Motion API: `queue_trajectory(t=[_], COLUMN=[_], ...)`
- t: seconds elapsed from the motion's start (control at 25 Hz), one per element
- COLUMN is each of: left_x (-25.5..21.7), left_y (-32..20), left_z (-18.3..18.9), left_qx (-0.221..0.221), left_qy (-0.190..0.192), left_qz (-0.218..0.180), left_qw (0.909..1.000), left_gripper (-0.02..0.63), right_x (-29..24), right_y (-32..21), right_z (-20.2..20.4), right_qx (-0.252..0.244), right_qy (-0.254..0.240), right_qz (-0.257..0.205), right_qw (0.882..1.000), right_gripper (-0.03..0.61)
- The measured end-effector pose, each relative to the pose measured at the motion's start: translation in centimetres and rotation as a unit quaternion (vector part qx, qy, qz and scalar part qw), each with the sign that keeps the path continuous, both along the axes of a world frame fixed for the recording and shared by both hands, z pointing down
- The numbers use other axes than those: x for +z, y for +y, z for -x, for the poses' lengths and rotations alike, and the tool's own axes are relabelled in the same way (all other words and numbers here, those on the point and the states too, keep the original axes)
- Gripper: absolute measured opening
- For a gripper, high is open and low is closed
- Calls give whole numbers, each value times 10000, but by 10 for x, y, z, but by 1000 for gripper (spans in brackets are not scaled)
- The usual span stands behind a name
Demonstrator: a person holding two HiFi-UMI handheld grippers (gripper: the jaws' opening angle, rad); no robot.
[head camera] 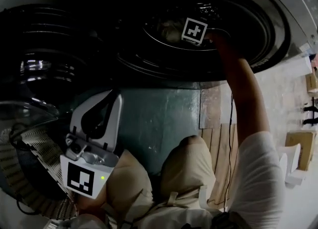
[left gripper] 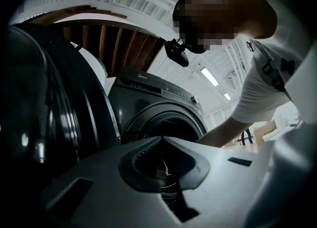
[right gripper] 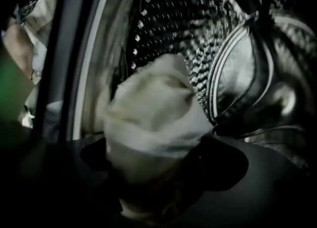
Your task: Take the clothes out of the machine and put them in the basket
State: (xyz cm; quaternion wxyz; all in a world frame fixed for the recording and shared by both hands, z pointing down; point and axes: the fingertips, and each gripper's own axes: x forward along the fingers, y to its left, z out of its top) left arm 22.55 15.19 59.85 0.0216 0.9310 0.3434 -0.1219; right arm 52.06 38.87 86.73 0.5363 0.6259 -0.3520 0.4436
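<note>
The washing machine's drum opening point(head camera: 198, 29) fills the top of the head view. My right arm reaches into it; the right gripper's marker cube point(head camera: 194, 30) shows there, its jaws hidden in the dark. In the right gripper view a pale crumpled cloth point(right gripper: 153, 108) lies on the perforated drum wall point(right gripper: 178, 29), between the spread dark jaws of the right gripper point(right gripper: 158, 145), which is open. My left gripper point(head camera: 117, 95) hangs low at the left, outside the machine, over the woven basket point(head camera: 30, 158). Its white jaws point(left gripper: 161, 140) are shut with nothing in them.
The machine's round door point(head camera: 44, 64) stands open at the left. The person's knees point(head camera: 189, 168) are in front of the machine's dark front panel point(head camera: 159, 118). Wooden floor boards point(head camera: 221, 148) and cardboard boxes point(head camera: 300, 146) lie to the right.
</note>
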Motion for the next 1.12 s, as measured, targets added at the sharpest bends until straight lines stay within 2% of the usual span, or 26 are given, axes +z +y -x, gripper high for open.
queue_trajectory(t=[0.16, 0.36, 0.52, 0.64, 0.76, 1.0, 1.12], left_x=[-5, -1, -3, -7, -9, -9, -9], left_y=[-18, -20, -22, -21, -15, -9, -6], left_z=[2, 2, 2, 2, 5, 4, 5], left_qx=[-231, -227, -316, -340, -301, -211, -193], left_qy=[134, 103, 206, 258, 314, 357, 363], left_qz=[-16, -227, -321, -293, -328, -248, -201], left_qw=[9996, 9994, 9988, 9987, 9985, 9988, 9990], left_gripper=[12, 12, 12, 12, 12, 12, 12], right_x=[26, 45, 44, 41, 32, -4, -30], right_y=[-8, -12, -17, -19, -19, -8, -9], right_z=[-12, -12, -5, -1, 1, 3, 8], right_qx=[286, 446, 290, 319, 349, 386, 193], right_qy=[-428, -746, -745, -536, -327, 460, 928], right_qz=[-172, -182, -152, -182, -200, -224, -380], right_qw=[9985, 9961, 9967, 9979, 9987, 9979, 9948], right_gripper=[500, 492, 380, 325, 296, 282, 282])
